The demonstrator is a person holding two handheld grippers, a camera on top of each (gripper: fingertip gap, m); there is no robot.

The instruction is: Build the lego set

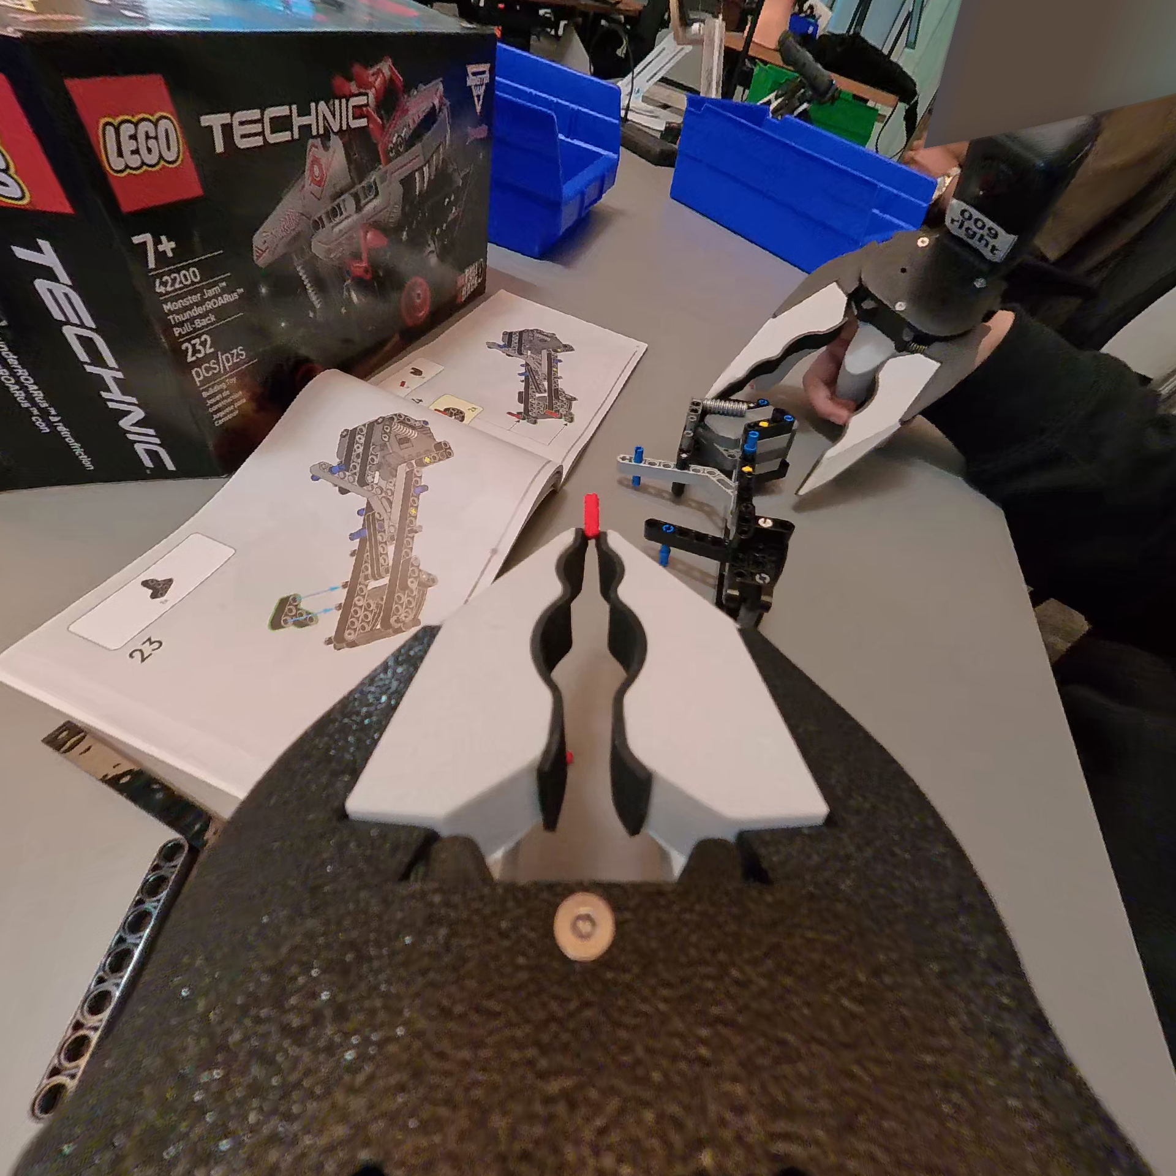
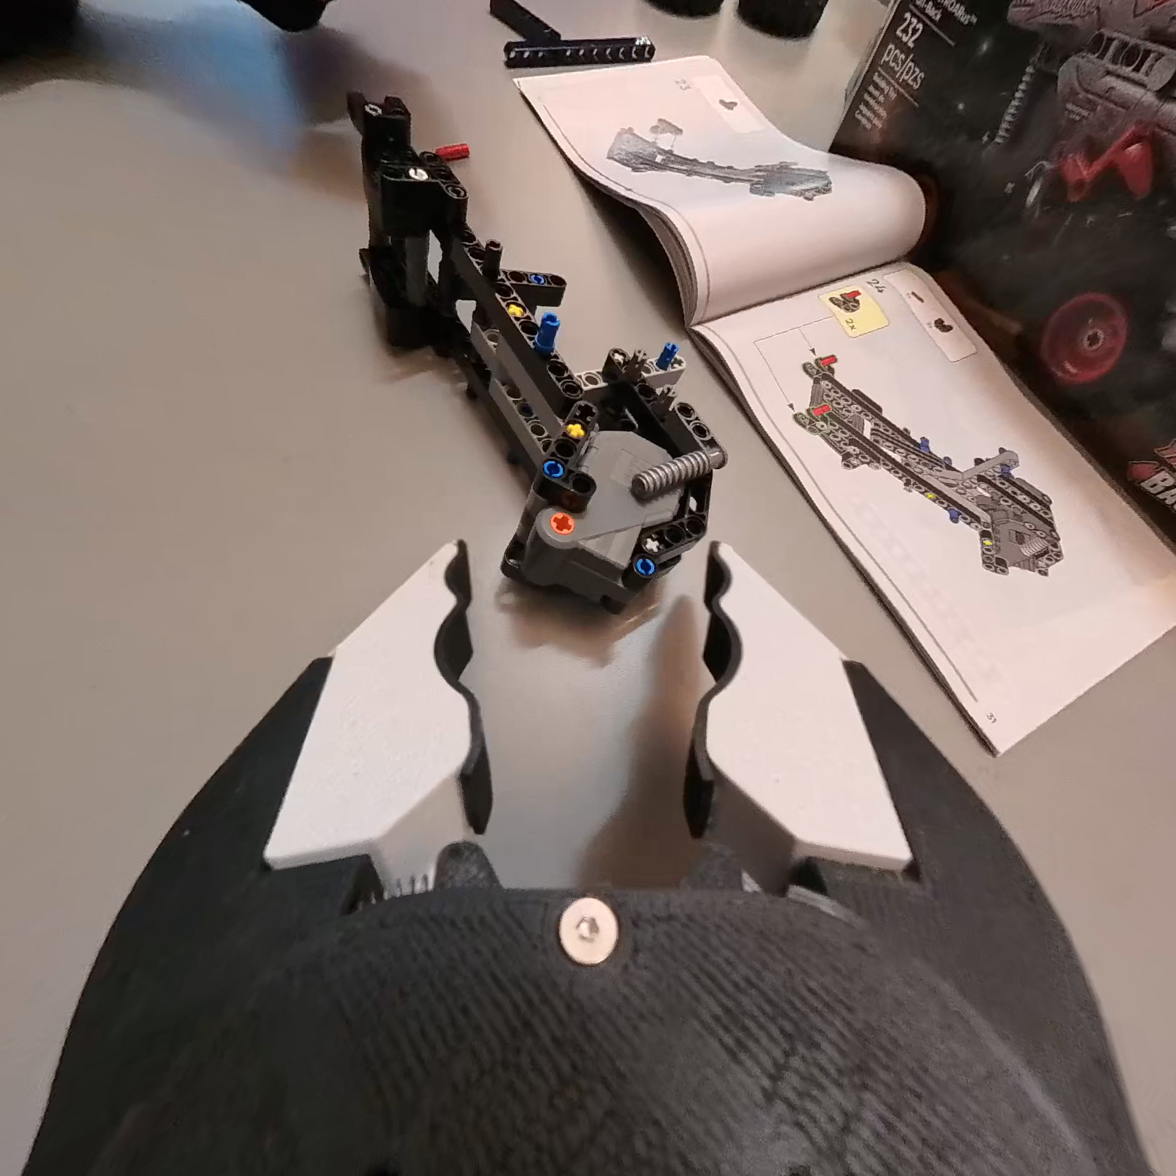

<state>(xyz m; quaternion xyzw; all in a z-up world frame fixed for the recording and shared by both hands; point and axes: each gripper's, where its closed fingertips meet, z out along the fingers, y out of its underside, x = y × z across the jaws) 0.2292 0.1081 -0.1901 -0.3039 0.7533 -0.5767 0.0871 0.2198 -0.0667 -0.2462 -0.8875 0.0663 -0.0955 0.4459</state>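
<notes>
Left gripper [image 1: 592, 541] pinches a red pin [image 1: 591, 513]; right gripper [image 2: 585, 566] spread wide, chassis assembly [image 2: 541, 394] at its twelve o'clock.

In my left wrist view the box [image 1: 242, 223] fills the upper left, the open booklet [image 1: 331, 522] lies on the table [image 1: 891, 700] before it, the half-built frame [image 1: 732, 496] to the booklet's right, two bins [image 1: 789, 172] behind.
</notes>
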